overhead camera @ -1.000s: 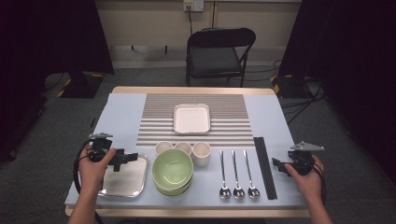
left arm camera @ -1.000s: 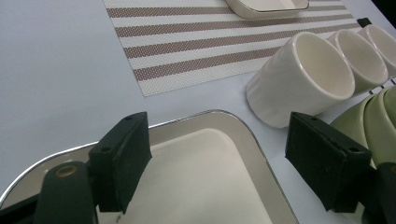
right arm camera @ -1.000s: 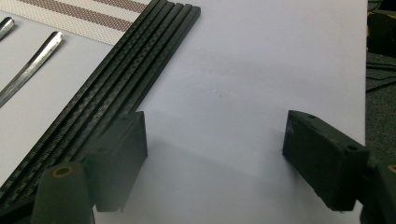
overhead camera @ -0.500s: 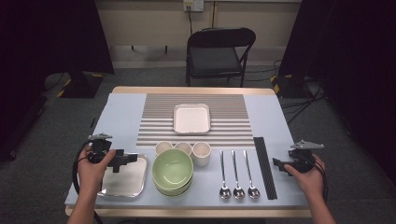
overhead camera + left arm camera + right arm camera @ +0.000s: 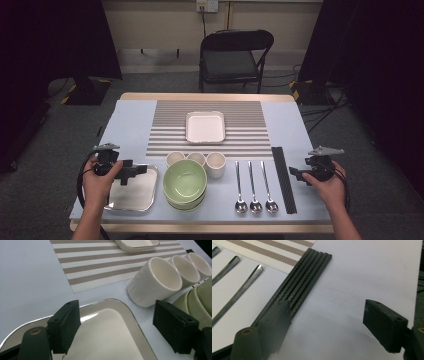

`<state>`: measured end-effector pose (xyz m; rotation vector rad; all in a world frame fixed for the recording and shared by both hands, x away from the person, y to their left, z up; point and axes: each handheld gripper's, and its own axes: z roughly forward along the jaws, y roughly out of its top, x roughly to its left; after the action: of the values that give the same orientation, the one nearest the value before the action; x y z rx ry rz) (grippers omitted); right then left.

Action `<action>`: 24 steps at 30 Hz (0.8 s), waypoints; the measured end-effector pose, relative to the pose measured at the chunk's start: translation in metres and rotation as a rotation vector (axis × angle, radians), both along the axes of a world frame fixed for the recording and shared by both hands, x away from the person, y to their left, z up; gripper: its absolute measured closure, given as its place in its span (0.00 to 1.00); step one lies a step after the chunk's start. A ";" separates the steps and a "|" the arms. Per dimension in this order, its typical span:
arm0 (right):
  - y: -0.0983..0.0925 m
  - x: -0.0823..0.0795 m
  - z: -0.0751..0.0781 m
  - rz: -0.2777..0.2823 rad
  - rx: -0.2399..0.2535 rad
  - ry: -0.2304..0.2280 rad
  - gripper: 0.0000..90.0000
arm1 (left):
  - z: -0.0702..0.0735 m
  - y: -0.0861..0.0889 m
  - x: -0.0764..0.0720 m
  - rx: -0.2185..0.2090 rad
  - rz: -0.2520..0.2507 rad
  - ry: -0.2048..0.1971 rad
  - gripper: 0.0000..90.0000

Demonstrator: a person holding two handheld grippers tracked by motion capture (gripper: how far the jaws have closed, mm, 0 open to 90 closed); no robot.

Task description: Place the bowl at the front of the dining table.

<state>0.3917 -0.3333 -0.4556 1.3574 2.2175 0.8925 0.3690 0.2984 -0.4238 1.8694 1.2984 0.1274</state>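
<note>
Left gripper (image 5: 131, 171) over the steel tray (image 5: 131, 195), jaws spread wide (nothing between them); right gripper (image 5: 296, 173) released too, just beside the black chopsticks (image 5: 283, 178).

— What lies in front of you on the counter (image 5: 130, 125)?
— A tray (image 5: 131, 194) at your left, bowls (image 5: 185, 183) right of it, three cups (image 5: 196, 159) behind the bowls.
— And farther right?
— Three spoons (image 5: 254, 187), then chopsticks (image 5: 283, 177); a dish (image 5: 205, 127) sits on the mat (image 5: 165, 131) behind.

Table (image 5: 130, 125) was brightly, evenly lit; room around table was dark. Glare sat on metal tray (image 5: 100, 315) beside cups. Near jaws were softly blurred.
</note>
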 end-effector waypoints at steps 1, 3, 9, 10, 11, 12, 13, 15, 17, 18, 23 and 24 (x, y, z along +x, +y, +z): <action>0.001 0.001 0.001 0.004 0.000 0.000 0.25 | 0.000 0.000 0.000 -0.005 -0.003 0.000 0.24; 0.004 0.001 0.004 0.015 -0.007 -0.003 0.26 | 0.000 -0.001 0.000 0.006 -0.007 0.000 0.24; 0.016 0.005 0.012 0.045 -0.014 0.005 0.27 | -0.001 -0.002 0.000 0.006 -0.009 0.003 0.24; 0.017 0.005 0.013 0.048 -0.013 0.011 0.28 | -0.001 -0.002 -0.001 0.005 -0.012 0.003 0.24; 0.020 0.005 0.014 0.051 -0.015 0.012 0.29 | -0.001 -0.002 -0.001 0.004 -0.011 0.004 0.24; 0.021 0.006 0.016 0.061 -0.022 0.017 0.29 | -0.001 -0.002 -0.001 0.008 -0.011 0.006 0.24; 0.023 0.006 0.017 0.060 -0.027 0.019 0.29 | -0.001 -0.002 -0.001 0.011 -0.011 0.010 0.24; 0.026 0.007 0.019 0.064 -0.024 0.022 0.30 | -0.001 -0.001 -0.001 0.011 -0.006 0.016 0.24; 0.029 0.008 0.021 0.067 -0.026 0.025 0.30 | -0.001 0.000 -0.002 0.011 0.000 0.018 0.24; 0.031 0.009 0.022 0.067 -0.027 0.030 0.30 | -0.001 0.000 -0.002 0.011 0.003 0.020 0.24; 0.040 0.012 0.025 0.089 -0.025 0.053 0.32 | 0.000 0.001 -0.003 0.009 0.005 0.017 0.24; 0.043 0.012 0.026 0.095 -0.024 0.054 0.32 | 0.000 0.001 -0.003 0.011 0.004 0.016 0.24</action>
<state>0.4036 -0.2907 -0.4297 1.2895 2.3434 0.8688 0.3663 0.2996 -0.4238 1.8806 1.3149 0.1219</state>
